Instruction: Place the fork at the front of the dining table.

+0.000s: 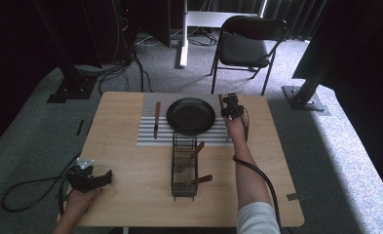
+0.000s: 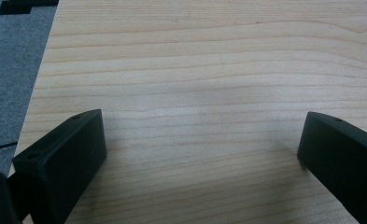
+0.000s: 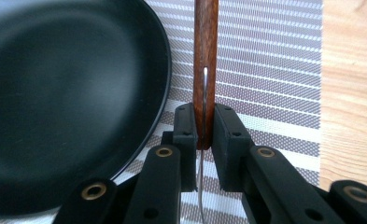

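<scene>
High view: right gripper [image 1: 230,107] positioned at the right edge of the black plate [image 1: 191,115], over the striped placemat [image 1: 147,129] on the wooden table [image 1: 130,190], clamped on a wooden-handled utensil [image 1: 221,102]. Knife [image 1: 156,119] lying left of the plate, long axis running away from the person. Wire basket [image 1: 183,168] set nearer than the plate, holding more wooden-handled utensils. Left gripper [image 1: 89,179] at the table's near left edge.

Left gripper view: jaws spread wide over bare table [image 2: 209,70].

Right gripper view: jaws closed on the utensil's [image 3: 205,56] wooden handle, long axis straight ahead, plate [image 3: 69,93] on the left. No legible writing.
</scene>
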`<state>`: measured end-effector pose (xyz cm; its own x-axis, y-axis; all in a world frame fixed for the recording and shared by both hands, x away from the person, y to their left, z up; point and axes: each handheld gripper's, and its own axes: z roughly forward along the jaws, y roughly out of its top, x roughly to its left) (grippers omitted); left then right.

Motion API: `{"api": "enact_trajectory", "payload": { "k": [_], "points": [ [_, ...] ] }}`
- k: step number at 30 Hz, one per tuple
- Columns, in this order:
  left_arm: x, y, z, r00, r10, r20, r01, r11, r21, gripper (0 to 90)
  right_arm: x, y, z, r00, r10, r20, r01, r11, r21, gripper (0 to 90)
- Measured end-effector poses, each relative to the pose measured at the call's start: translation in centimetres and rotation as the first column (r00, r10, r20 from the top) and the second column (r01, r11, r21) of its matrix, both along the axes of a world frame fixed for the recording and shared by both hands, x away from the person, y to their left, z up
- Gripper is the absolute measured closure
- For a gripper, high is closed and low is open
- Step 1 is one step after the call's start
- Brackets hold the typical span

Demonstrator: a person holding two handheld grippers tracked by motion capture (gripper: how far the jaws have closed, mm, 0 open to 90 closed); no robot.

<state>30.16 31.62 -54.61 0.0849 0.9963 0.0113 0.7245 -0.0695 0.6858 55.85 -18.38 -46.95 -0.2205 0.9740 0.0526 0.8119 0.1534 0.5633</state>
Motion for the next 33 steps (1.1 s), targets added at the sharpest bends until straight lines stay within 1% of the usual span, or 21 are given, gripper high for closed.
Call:
{"api": "enact_trajectory", "payload": {
  "k": [3, 6, 7, 10, 12, 16, 17, 19, 22, 24, 26, 27, 28, 30, 32, 33],
  "points": [
    [0.0, 0.0, 0.0, 1.0000, 0.001, 0.000, -0.001, 1.0000, 0.000, 1.0, 1.0, 0.4, -0.9, 0.9989, -0.025, -0.040, 0.024, 0.999, -0.023, 80.6],
    [0.0, 0.0, 0.0, 1.0000, 0.000, 0.000, 0.000, 1.0000, 0.000, 1.0, 1.6, 0.7, -1.5, 0.9978, -0.035, -0.057, 0.033, 0.999, -0.034, 80.6],
    [0.0, 0.0, 0.0, 1.0000, 0.000, 0.000, 0.000, 1.0000, 0.000, 1.0, 1.9, 0.8, -2.3, 0.9957, -0.051, -0.077, 0.048, 0.998, -0.036, 80.5],
    [0.0, 0.0, 0.0, 1.0000, 0.001, 0.000, -0.001, 1.0000, 0.000, 1.0, 2.2, 0.8, -3.5, 0.9920, -0.073, -0.103, 0.070, 0.997, -0.038, 80.5],
    [0.0, 0.0, 0.0, 1.0000, 0.000, 0.000, 0.000, 1.0000, 0.000, 1.0, 2.2, 0.9, -4.0, 0.9922, -0.072, -0.101, 0.067, 0.996, -0.050, 80.5],
    [0.0, 0.0, 0.0, 1.0000, 0.000, 0.000, 0.000, 1.0000, 0.000, 1.0, 2.2, 0.8, -4.0, 0.9931, -0.075, -0.090, 0.071, 0.996, -0.045, 78.7],
    [0.0, 0.0, 0.0, 1.0000, 0.000, 0.000, 0.000, 1.0000, 0.000, 1.0, 2.1, 0.7, -3.9, 0.9929, -0.080, -0.088, 0.077, 0.996, -0.035, 74.3],
    [0.0, 0.0, 0.0, 1.0000, 0.000, 0.000, 0.000, 1.0000, 0.000, 1.0, 1.8, 0.4, -3.3, 0.9929, -0.090, -0.078, 0.089, 0.996, -0.014, 69.0],
    [0.0, 0.0, 0.0, 1.0000, 0.000, 0.000, 0.000, 1.0000, 0.000, 1.0, 0.8, -0.2, -2.2, 0.9953, -0.072, -0.065, 0.074, 0.997, 0.024, 68.5],
    [0.0, 0.0, 0.0, 1.0000, 0.000, 0.000, 0.000, 1.0000, 0.000, 1.0, -0.1, -0.7, -1.6, 0.9969, -0.060, -0.051, 0.062, 0.997, 0.045, 68.2],
    [0.0, 0.0, 0.0, 1.0000, 0.000, 0.001, 0.000, 1.0000, 0.000, 1.0, -1.3, -1.2, -1.2, 0.9978, -0.046, -0.048, 0.048, 0.997, 0.057, 68.2],
    [0.0, 0.0, 0.0, 1.0000, 0.000, 0.000, 0.000, 1.0000, 0.000, 1.0, -1.9, -1.4, -1.1, 0.9983, -0.037, -0.046, 0.040, 0.998, 0.058, 68.2],
    [0.0, 0.0, 0.0, 1.0000, 0.000, 0.001, 0.000, 1.0000, 0.000, 1.0, -2.4, -1.6, -1.1, 0.9986, -0.028, -0.045, 0.031, 0.998, 0.059, 66.2],
    [0.0, 0.0, 0.0, 1.0000, 0.000, 0.000, 0.000, 1.0000, 0.000, 1.0, -3.5, -1.9, -1.3, 0.9988, -0.014, -0.046, 0.019, 0.995, 0.094, 65.0],
    [0.0, 0.0, 0.0, 1.0000, 0.000, 0.000, 0.000, 1.0000, 0.000, 1.0, -4.4, -2.0, -1.6, 0.9989, -0.002, -0.047, 0.005, 0.997, 0.081, 68.2],
    [0.0, 0.0, 0.0, 1.0000, 0.001, 0.001, -0.001, 1.0000, -0.001, 1.0, -4.7, -1.9, -1.8, 0.9985, 0.004, -0.055, 0.000, 0.997, 0.080, 70.6]
  ]
}}
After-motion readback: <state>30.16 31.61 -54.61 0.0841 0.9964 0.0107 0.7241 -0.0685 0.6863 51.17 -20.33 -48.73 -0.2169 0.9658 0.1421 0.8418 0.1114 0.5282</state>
